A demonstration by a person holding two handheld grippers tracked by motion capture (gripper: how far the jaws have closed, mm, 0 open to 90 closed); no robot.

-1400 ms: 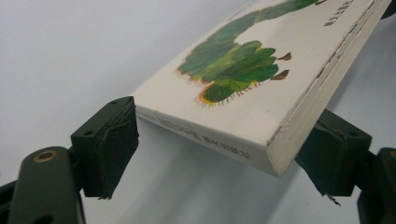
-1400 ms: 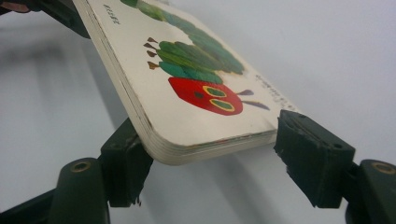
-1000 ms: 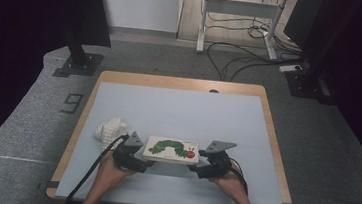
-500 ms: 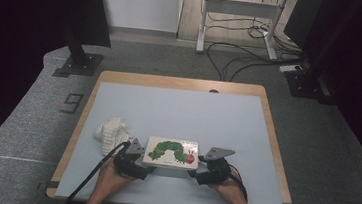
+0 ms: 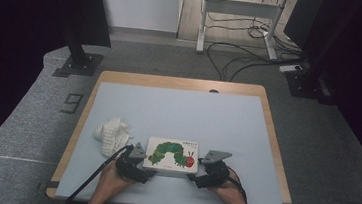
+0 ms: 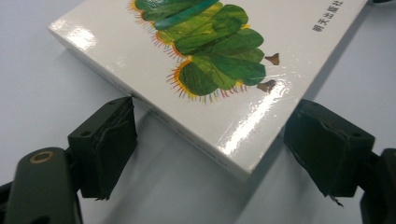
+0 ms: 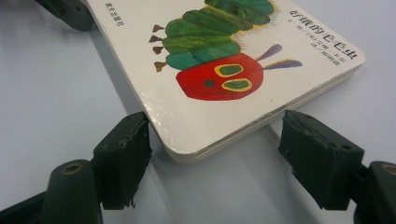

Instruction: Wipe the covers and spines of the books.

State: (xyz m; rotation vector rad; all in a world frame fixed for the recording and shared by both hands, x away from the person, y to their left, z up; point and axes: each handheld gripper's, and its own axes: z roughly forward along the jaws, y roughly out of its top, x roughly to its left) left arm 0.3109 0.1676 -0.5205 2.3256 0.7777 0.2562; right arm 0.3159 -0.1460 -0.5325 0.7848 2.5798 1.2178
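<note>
A white board book (image 5: 171, 155) with a green caterpillar on its cover lies near the table's front edge. My left gripper (image 5: 146, 171) has the book's (image 6: 210, 60) near left corner between its jaws, with both pads against the two edges there. My right gripper (image 5: 194, 175) holds the near right corner of the book (image 7: 224, 56) the same way. Its jaws have just been opening a little, with the pads still at the edges. My left gripper (image 6: 210, 135) and right gripper (image 7: 215, 140) lie low and level, and shadow shows under both corners.
A crumpled white cloth (image 5: 112, 134) lies left of the book, close to the left gripper. The pale blue table (image 5: 178, 107) has a wooden rim. Beyond it are stands and cables (image 5: 234, 47) on the grey floor.
The book and both grippers have come a little nearer to the table's front edge. The cloth has stayed where it was.
</note>
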